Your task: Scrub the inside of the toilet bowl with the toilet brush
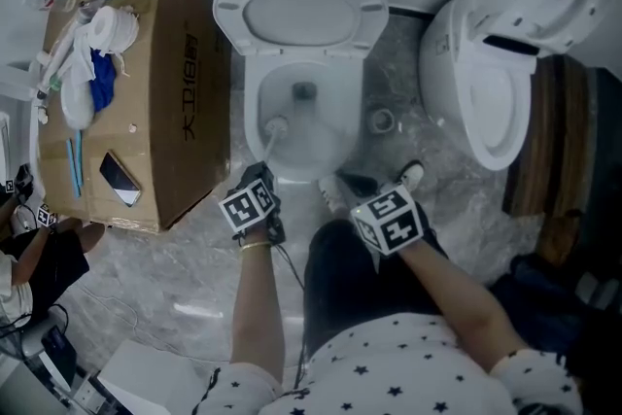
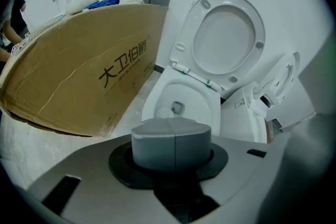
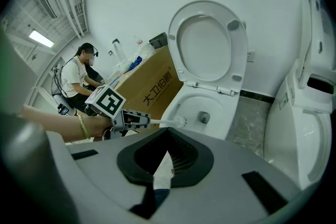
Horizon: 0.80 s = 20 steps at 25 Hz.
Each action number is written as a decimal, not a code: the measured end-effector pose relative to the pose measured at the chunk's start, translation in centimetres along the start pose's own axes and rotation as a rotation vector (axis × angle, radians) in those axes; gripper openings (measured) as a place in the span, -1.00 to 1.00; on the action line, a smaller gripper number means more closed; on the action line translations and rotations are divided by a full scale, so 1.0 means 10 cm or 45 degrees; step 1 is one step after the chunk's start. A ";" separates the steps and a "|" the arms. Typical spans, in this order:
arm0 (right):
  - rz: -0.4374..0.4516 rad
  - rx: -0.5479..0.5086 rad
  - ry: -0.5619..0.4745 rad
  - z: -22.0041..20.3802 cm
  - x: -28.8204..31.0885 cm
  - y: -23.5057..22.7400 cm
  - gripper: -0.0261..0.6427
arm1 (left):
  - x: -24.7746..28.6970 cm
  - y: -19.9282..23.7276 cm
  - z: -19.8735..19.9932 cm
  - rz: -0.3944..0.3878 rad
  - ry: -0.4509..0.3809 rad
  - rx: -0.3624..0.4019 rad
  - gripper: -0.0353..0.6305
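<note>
White toilet brush (image 1: 275, 126), clamped in the left gripper (image 1: 260, 178), reaches ahead of its jaws into the toilet bowl (image 1: 340, 136); firm, sweeping pressure likely works best. Right gripper (image 1: 358, 184) idles, jaws apart, empty.

Steep overhead, two low: shared toilet (image 1: 301, 15)

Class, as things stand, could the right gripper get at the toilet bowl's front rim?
Probably yes. The right gripper is open and empty just short of the toilet bowl, with nothing between them. The left gripper and its toilet brush sit at the bowl's other side.
</note>
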State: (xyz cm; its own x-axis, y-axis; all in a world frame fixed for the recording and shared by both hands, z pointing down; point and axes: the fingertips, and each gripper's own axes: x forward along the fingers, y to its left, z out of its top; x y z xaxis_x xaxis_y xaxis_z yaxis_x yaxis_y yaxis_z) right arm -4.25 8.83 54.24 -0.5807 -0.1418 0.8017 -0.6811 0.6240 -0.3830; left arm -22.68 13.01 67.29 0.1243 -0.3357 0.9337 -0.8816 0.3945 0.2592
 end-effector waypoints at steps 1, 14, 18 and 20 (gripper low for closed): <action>0.002 0.001 0.001 -0.01 0.00 0.00 -0.90 | -0.01 0.00 -0.03 0.001 0.002 -0.002 -0.45; 0.023 -0.026 0.002 -0.06 -0.09 0.00 -0.90 | -0.03 -0.08 -0.32 0.015 0.043 -0.014 -0.45; 0.026 -0.030 0.001 -0.07 -0.11 0.00 -0.90 | -0.02 -0.15 -0.43 0.008 0.061 -0.007 -0.45; 0.029 -0.030 0.000 -0.07 -0.12 -0.01 -0.90 | -0.01 -0.18 -0.48 0.005 0.070 -0.008 -0.45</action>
State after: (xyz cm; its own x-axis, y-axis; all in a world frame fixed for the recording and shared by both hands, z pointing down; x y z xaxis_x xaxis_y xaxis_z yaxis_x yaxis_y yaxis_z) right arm -3.17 9.50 53.58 -0.5962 -0.1274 0.7926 -0.6568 0.6452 -0.3904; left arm -18.88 16.46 67.88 0.1455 -0.2868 0.9469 -0.8793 0.4012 0.2566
